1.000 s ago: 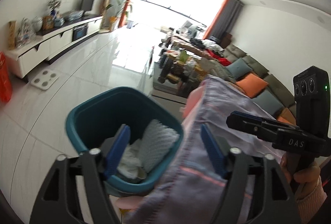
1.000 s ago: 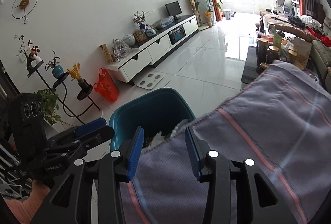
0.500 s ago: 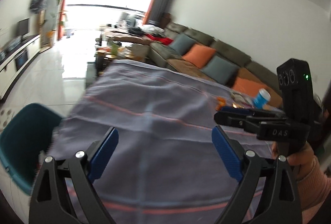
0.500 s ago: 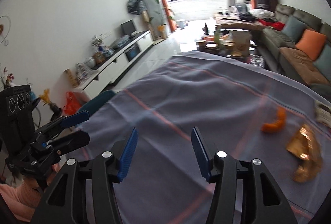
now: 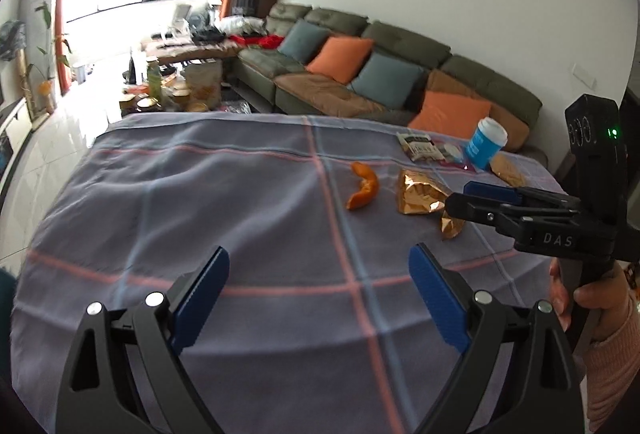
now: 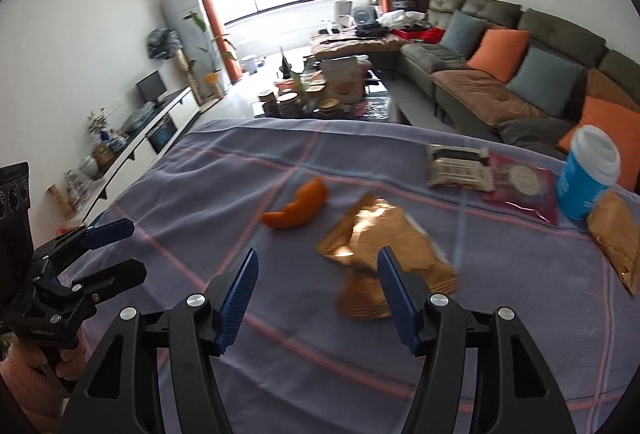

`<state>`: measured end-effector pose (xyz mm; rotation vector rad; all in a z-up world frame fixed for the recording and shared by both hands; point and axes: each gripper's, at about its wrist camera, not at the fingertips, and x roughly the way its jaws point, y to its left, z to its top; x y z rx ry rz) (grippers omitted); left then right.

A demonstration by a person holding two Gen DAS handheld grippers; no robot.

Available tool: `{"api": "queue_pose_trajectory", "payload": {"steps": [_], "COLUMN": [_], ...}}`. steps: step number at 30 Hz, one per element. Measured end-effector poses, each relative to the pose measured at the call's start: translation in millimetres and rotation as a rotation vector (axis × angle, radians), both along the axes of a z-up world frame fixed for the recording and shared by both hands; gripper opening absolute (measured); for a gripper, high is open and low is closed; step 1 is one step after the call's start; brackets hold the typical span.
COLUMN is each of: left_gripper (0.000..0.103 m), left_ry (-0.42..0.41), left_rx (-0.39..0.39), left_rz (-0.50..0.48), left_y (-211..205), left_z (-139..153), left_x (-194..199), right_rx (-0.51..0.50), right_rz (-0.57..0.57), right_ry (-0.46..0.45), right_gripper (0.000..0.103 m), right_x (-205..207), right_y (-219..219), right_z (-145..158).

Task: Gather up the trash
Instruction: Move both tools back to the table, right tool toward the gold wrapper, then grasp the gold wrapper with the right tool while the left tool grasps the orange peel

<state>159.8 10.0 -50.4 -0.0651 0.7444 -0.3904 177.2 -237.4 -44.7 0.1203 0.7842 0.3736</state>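
Grey-purple cloth (image 6: 224, 193) with pink and pale blue crossing stripes. Orange peel (image 6: 296, 209). Shiny gold wrapper (image 6: 372, 238). Blue cup (image 6: 584, 181) with white lid. Blue fingers (image 6: 240, 298). Olive sofa (image 6: 560, 29) with orange and teal cushions.

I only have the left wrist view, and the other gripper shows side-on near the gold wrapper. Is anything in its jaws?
Observer: No. The right gripper has nothing between its jaws, and they are opening.
Operator: Where is the gold wrapper from there?
Observer: The gold wrapper lies on the cloth just past the tips, partly hidden behind one finger. I see no contact.
Operator: What is the brown scrap beyond the blue cup?
Observer: A brown packet, lying flat on the cloth beside the blue cup.
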Motion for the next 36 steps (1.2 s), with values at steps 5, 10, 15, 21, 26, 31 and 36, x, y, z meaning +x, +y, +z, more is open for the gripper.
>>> {"api": "queue_pose_trajectory", "payload": {"steps": [5,10,15,21,26,31,36], "left_gripper": [0.087,0.079,0.074,0.065,0.055,0.033,0.020], "left_ry": [0.039,0.054,0.044,0.023,0.031,0.070,0.093], "left_rx": [0.019,0.056,0.103,0.145,0.171,0.164,0.144], "left_rz": [-0.029,-0.036,-0.053,-0.081,-0.097,-0.126,-0.133], "left_y": [-21,-36,-53,-66,-78,-83,-81], "left_z": [-5,-10,-12,-13,-17,-24,-28], "left_x": [25,44,57,65,74,82,85], "right_rx": [-0.005,-0.011,-0.015,-0.022,-0.009,0.020,0.034], "right_rz": [-0.037,-0.033,-0.029,-0.028,-0.025,-0.016,-0.010], "right_ry": [0.026,0.037,0.043,0.049,0.057,0.075,0.074], "right_gripper": [0.062,0.062,0.062,0.055,0.051,0.037,0.034], "right_x": [14,22,22,23,23,22,21], "right_y": [-18,-21,-19,-19,-23,-28,-28], "right_z": [-12,-19,-20,-22,-25,-26,-25]}}
